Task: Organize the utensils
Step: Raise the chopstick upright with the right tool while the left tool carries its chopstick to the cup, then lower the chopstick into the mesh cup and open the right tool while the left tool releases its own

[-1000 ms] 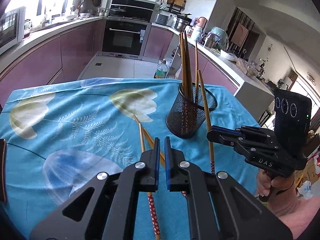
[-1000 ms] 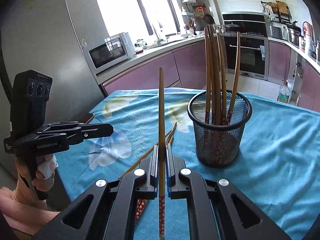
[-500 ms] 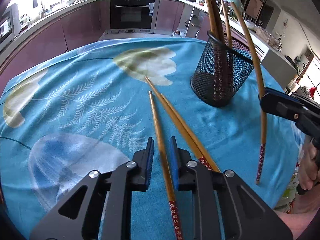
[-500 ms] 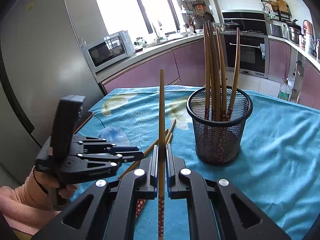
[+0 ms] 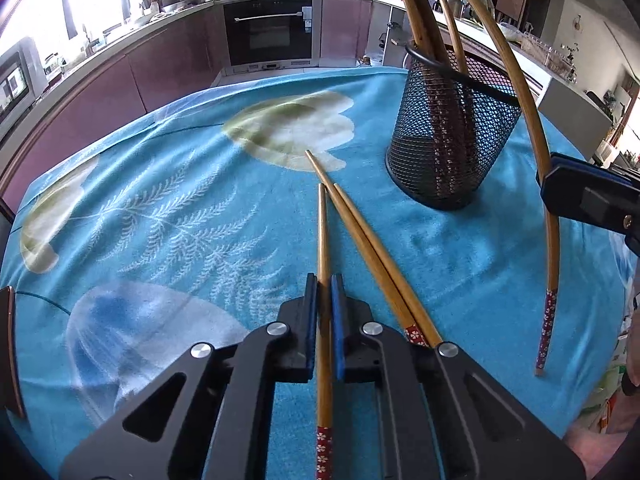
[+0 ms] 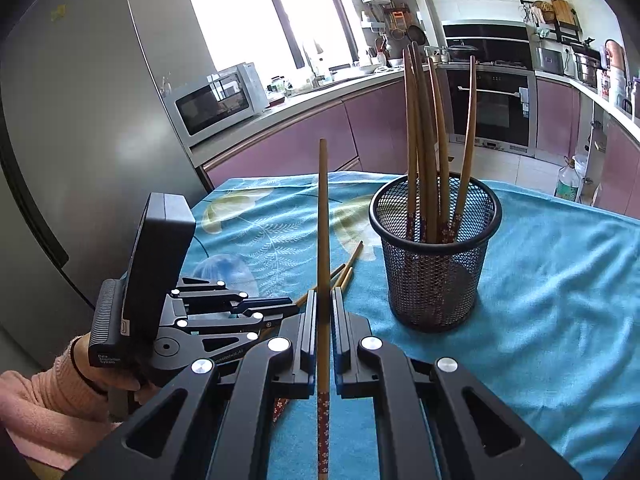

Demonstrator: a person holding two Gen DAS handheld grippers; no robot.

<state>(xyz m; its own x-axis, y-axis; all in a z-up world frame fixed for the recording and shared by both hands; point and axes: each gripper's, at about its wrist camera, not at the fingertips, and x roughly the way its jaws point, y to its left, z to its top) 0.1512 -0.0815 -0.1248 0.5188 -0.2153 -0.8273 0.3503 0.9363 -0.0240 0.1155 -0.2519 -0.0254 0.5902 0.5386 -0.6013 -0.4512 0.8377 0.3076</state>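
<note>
Blue tablecloth [image 5: 168, 216] underneath; left gripper [image 5: 325, 300] pinches a flat chopstick [image 5: 322, 240]; right gripper [image 6: 324, 312] clamps an upright chopstick [image 6: 323, 208].

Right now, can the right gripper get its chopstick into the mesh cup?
Probably yes. The right gripper holds a chopstick upright beside the mesh cup, whose mouth is open on the near side, with other chopsticks leaning toward the back. Nothing stands between them.
</note>
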